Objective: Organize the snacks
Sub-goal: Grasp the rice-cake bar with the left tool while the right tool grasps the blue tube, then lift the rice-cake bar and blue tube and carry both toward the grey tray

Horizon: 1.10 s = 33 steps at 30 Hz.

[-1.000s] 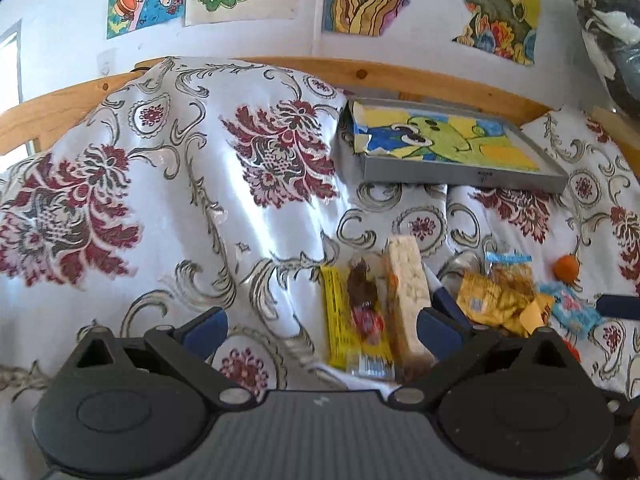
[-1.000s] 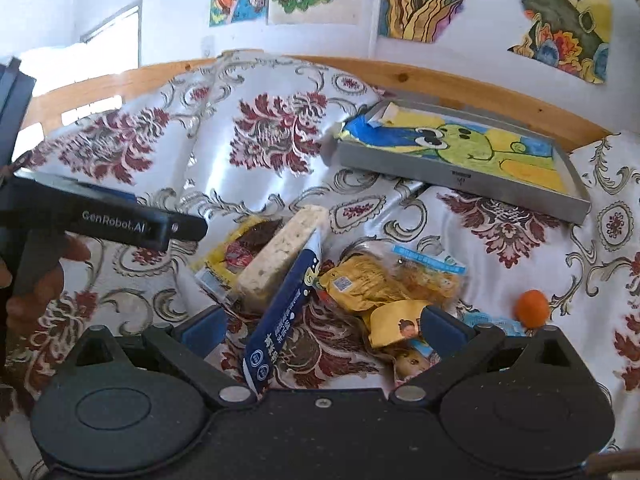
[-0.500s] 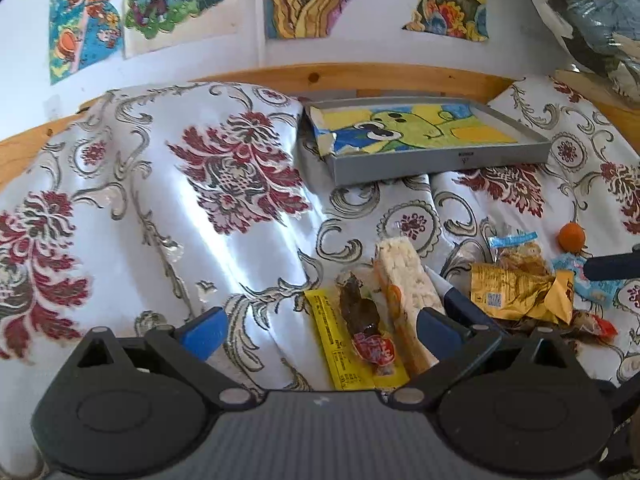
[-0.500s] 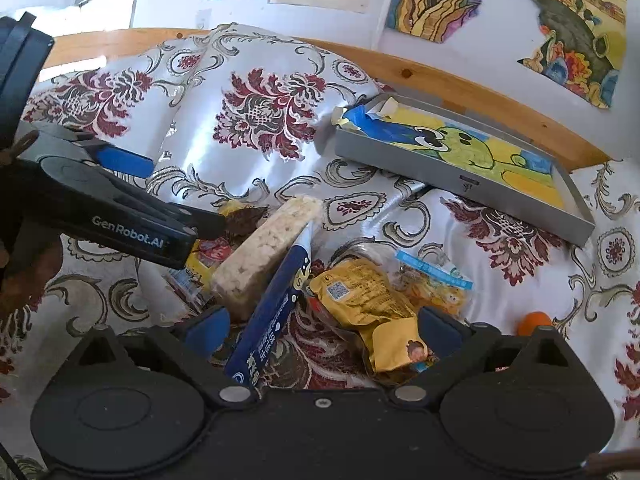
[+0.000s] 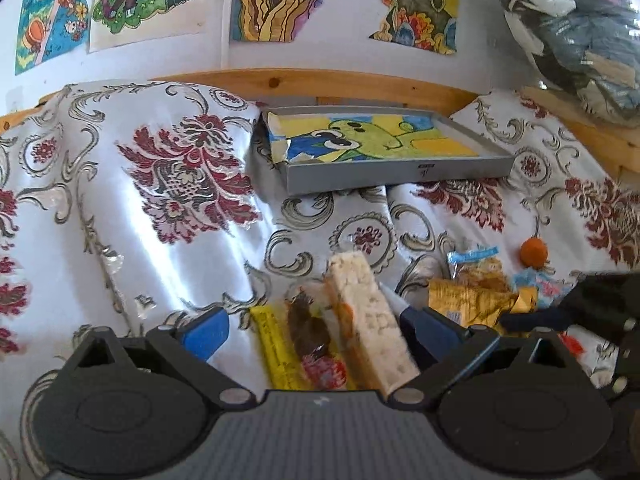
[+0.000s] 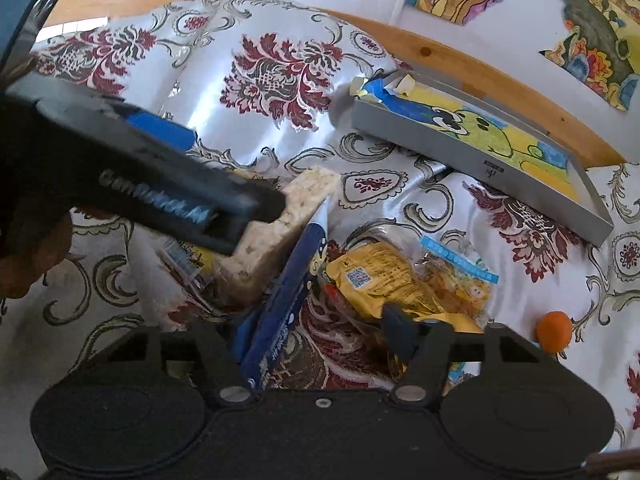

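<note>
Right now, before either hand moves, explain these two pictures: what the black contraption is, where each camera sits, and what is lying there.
There is no robot. A person holds a pair of tongs in each hand, and each pair carries a wide-angle camera looking along its two blue-tipped fingers. One picture comes from the left tongs, the other from the right tongs. The black shape along the bottom of each picture is the tool itself.

Both views show a flowered cloth with a pile of snacks: a pale puffed-rice bar, a yellow packet, a dark blue stick packet, golden packets and a small orange ball. Further back lies a grey tray lined with a cartoon drawing.

The left tongs stand open astride the bar and the yellow packet. The right tongs are partly closed beside the blue packet. Neither grips anything.
</note>
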Each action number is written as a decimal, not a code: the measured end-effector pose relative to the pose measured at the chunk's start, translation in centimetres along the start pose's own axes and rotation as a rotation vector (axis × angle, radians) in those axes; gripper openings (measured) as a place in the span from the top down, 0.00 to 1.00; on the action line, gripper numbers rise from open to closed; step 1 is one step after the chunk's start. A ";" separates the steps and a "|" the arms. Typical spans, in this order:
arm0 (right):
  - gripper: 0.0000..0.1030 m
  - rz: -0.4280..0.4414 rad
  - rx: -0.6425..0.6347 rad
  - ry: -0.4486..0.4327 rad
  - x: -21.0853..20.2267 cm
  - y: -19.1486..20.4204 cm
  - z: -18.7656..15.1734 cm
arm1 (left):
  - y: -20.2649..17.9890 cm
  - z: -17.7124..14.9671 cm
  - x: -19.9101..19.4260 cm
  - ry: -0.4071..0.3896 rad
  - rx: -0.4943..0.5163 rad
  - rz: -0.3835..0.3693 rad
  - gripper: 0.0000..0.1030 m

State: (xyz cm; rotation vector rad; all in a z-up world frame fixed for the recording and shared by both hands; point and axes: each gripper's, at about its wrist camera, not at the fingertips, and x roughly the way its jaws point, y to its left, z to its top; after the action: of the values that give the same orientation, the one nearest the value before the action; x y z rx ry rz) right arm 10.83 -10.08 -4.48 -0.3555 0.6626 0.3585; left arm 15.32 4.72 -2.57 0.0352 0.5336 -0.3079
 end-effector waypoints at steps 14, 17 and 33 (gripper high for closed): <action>0.83 0.035 -0.031 0.015 0.1 0.8 -0.3 | -0.7 0.0 2.2 0.051 -0.045 -0.173 0.18; 0.86 0.028 -0.016 0.017 -0.4 0.5 -0.7 | -1.0 0.1 2.1 0.065 -0.031 -0.190 0.27; 0.88 -0.021 0.047 0.021 -2.0 -1.2 -2.3 | -0.8 -0.1 2.8 0.137 -0.079 -0.181 0.42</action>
State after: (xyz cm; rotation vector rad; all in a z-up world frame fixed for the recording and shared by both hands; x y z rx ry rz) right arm 8.64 -12.53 -4.66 -0.3220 0.6867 0.3192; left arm 17.32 3.15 -4.03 -0.0691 0.6866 -0.4627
